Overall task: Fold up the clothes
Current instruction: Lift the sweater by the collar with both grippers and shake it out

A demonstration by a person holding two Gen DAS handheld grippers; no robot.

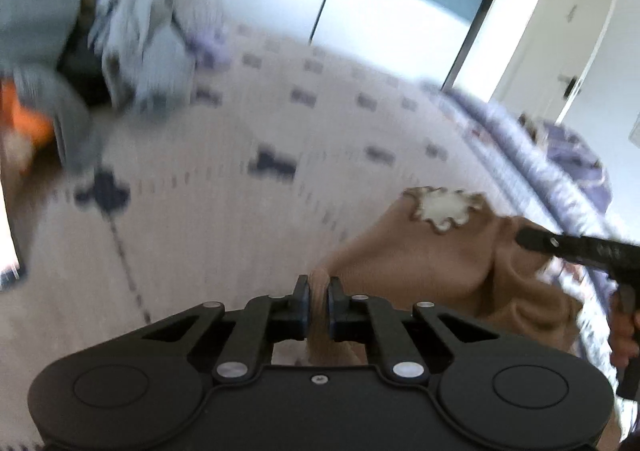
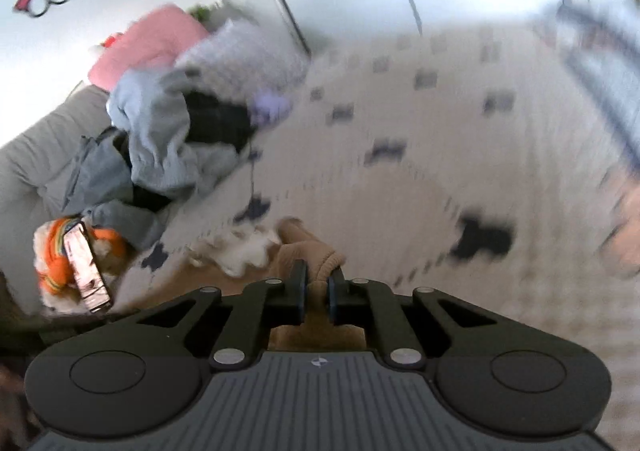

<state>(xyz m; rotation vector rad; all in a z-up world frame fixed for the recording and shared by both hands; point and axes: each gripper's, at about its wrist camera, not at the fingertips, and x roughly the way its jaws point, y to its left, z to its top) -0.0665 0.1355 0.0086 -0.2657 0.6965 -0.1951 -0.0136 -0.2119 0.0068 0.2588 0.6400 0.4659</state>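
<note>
1. A tan garment [image 1: 432,267] with a white flower patch [image 1: 446,209] was held up off the bed [image 1: 224,219], which had a pale sheet with dark little shapes on it.
2. The left tool [image 1: 318,301] pinched one edge of the tan garment. Its two sides were almost together, with only a thin fold of cloth squeezed between them.
3. The right tool [image 2: 318,289] pinched another bunched part of the same garment [image 2: 310,251]. It too was nearly closed, with cloth caught between its sides.
4. In the left wrist view, the right tool [image 1: 532,239] reached in from the right side and bit the cloth near the flower patch.
5. I think two grips were used so the garment could be pulled wide and flat before it was folded. One grip alone would let it hang in a lump.
6. A messy pile of clothes [image 2: 168,147], grey and black and blue, sat at the far left of the bed. It looked like it was waiting its turn, well apart from the tan garment.
7. A phone [image 2: 86,267] leaned on something orange and white [image 2: 56,267] near the pile.
8. Both pictures were blurry, so small things were hard to see.
</note>
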